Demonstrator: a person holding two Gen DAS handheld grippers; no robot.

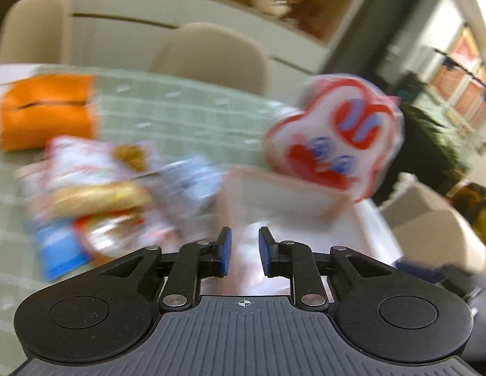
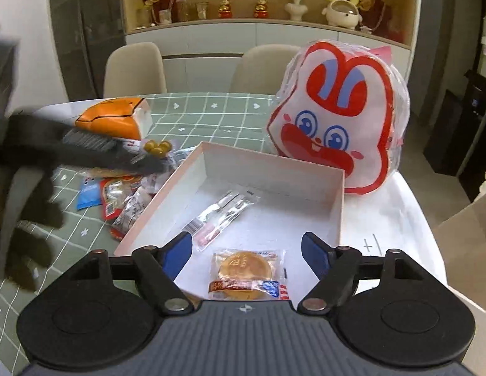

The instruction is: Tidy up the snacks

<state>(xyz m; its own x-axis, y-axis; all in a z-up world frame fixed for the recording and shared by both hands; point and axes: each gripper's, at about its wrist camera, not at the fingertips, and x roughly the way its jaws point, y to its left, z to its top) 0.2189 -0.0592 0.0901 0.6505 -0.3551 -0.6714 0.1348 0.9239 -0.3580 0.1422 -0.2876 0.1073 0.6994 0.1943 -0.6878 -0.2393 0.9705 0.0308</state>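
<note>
A shallow pink-edged box (image 2: 333, 188) sits on the table in the right wrist view; it holds a round wrapped pastry (image 2: 247, 274) and a clear flat packet (image 2: 224, 213). My right gripper (image 2: 246, 252) is open and empty, hovering over the box's near end above the pastry. A pile of loose snack packets (image 2: 123, 194) lies left of the box. The left wrist view is motion-blurred: my left gripper (image 1: 244, 252) has its jaws a little apart with nothing between them, near the box (image 1: 283, 194) and the snack pile (image 1: 95, 200). It also shows blurred at left in the right wrist view (image 2: 86, 150).
A large rabbit-face bag (image 2: 337, 116) in plastic stands behind the box's far right corner. An orange pouch (image 2: 114, 117) lies at the far left on the green checked cloth (image 2: 211, 112). Two beige chairs (image 2: 134, 65) and a shelved cabinet stand beyond the table.
</note>
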